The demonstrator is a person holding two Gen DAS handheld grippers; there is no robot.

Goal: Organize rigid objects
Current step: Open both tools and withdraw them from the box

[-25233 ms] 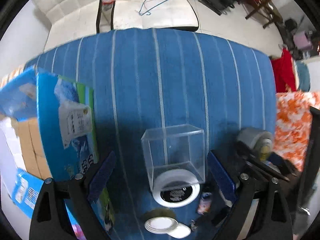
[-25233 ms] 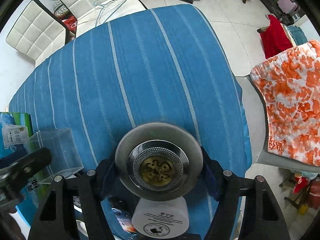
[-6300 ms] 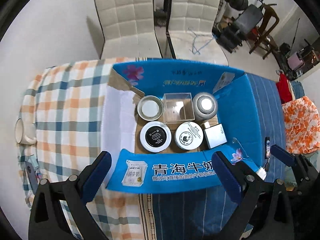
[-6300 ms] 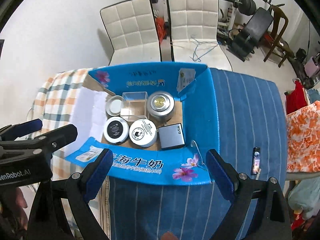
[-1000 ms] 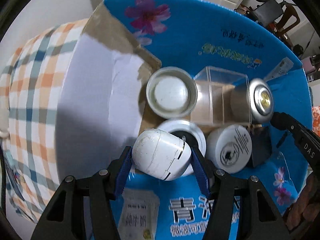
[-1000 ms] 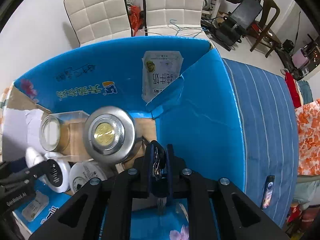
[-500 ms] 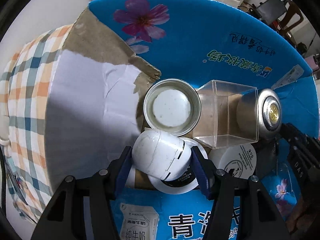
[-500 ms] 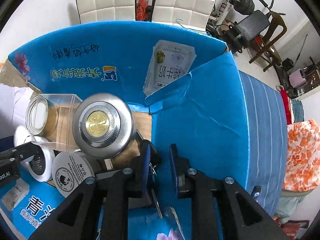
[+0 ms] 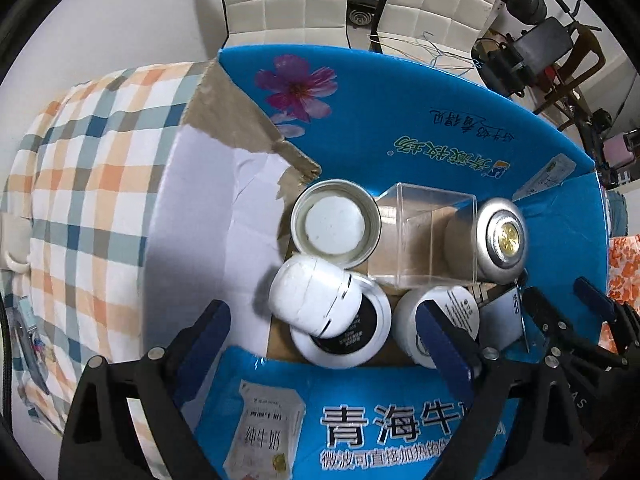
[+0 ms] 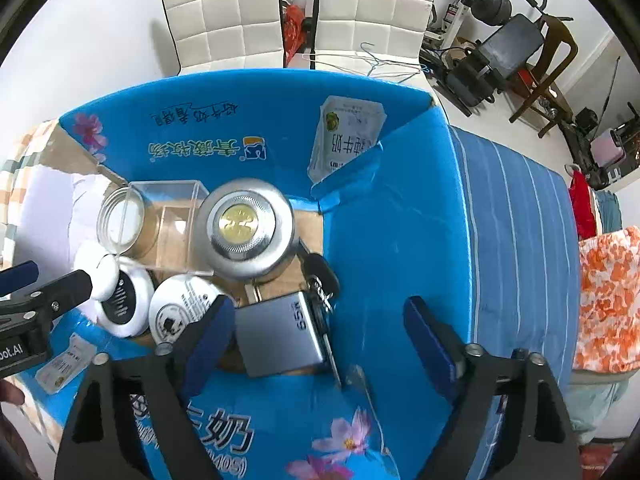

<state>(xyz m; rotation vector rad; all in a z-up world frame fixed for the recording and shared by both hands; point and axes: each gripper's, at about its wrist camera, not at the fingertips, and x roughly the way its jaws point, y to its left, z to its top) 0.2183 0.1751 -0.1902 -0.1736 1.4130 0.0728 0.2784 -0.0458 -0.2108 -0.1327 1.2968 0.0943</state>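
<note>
The white egg-shaped case [image 9: 310,294] lies tilted on top of the black-lidded white jar [image 9: 352,336] inside the blue cardboard box [image 9: 400,120], at the box's left side and touching the rim of the open round tin [image 9: 335,224] behind it. Your left gripper [image 9: 322,336] hangs just above it with its 2 fingers spread wide, touching nothing. Take the silver jar with the gold centre [image 10: 244,226] as your landmark: the clear plastic cube [image 10: 172,224] sits directly to its left, and the open tin is further left behind that cube. In front of the silver jar and to its left stands the white jar with the printed label [image 10: 180,312]. In front of the silver jar lies the grey rectangular case [image 10: 280,332]. Just to the jar's right, a black key fob with keys [image 10: 318,280] rests along the box wall, touching the grey case's edge. Your right gripper [image 10: 316,332] hovers over the grey case and keys, fingers wide apart and empty. The box sits on a blue striped cloth [image 10: 516,216], with a plaid cloth [image 9: 88,184] to its left.
</note>
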